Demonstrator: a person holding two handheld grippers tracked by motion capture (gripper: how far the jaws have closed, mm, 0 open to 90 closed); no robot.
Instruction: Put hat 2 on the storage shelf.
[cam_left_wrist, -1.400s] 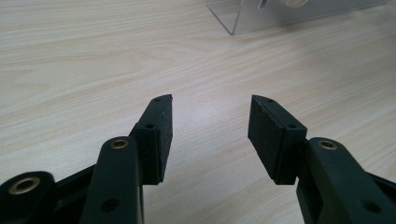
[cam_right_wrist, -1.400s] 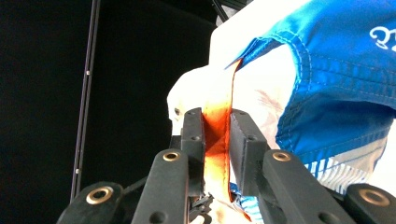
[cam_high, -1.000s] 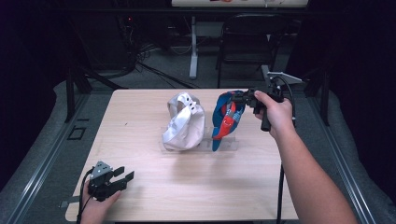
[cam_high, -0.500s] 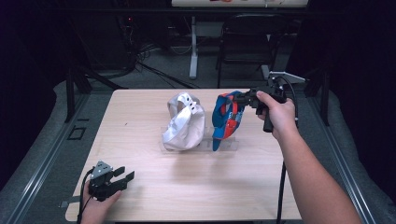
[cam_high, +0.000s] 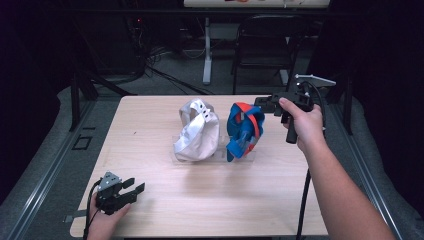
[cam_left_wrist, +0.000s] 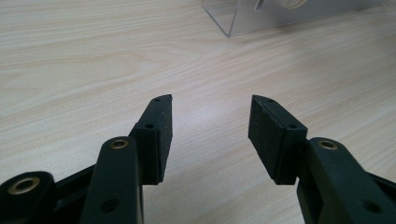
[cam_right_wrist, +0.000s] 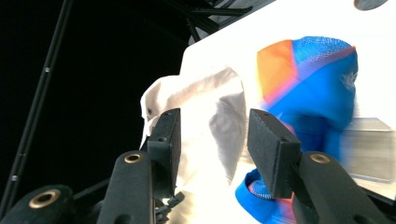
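Right gripper (cam_high: 265, 105): its jaws, closed on the blue-and-orange cap (cam_high: 243, 130) a second ago, have just been opening and now stand apart, with nothing pressed between them. The gripper has drawn slightly away toward the counter's right edge; the cap, released, rests on the clear stand (cam_high: 252, 154).

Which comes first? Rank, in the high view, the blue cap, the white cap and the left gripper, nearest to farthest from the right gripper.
1. Blue cap, just left of the right gripper.
2. White cap, farther left, mid-table.
3. Left gripper, near left corner.
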